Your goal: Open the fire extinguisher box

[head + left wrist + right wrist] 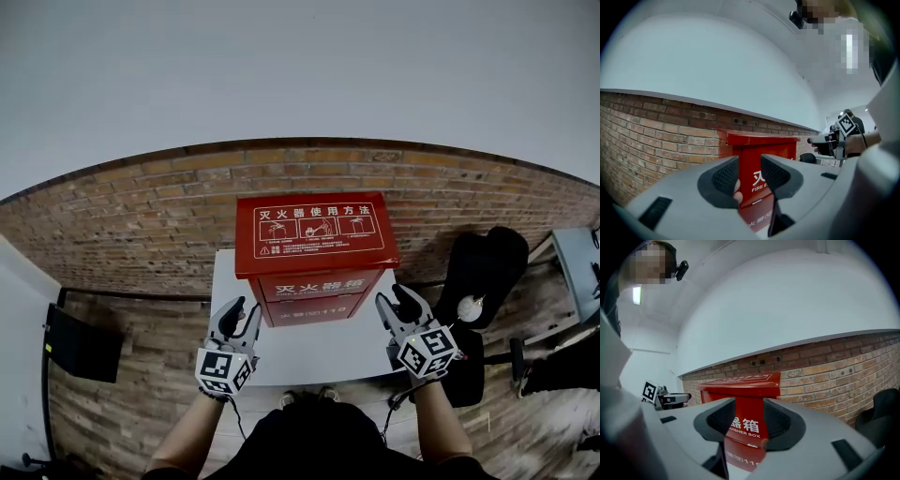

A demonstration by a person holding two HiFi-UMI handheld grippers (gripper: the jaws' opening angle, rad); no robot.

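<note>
Head view shows the red fire extinguisher box (314, 281) standing on a white table (309, 361) against a brick wall (141, 220), its instruction-printed lid (317, 230) shut and overhanging the front face. It looks like painted sheet metal: stiff, smooth and rather slippery, with a lid probably light enough to swing but awkward if lifted from 1 corner only. The best place to take hold seems to be the lid's front lip, near its 2 corners, where the overhang gives the pads an edge to catch. Whether the hinge runs along the back cannot be seen. The left gripper (242, 314) and right gripper (396, 302) sit at either side of the box's front, near it but not touching, both pointing roughly level toward the wall with the person's forearms reaching out from the bottom of the frame. In each gripper view the 2 jaws stand apart with nothing pinched; only the box's red face shows through the gap, beyond the tips. A black chair (483, 272) stands to the right of the table.
</note>
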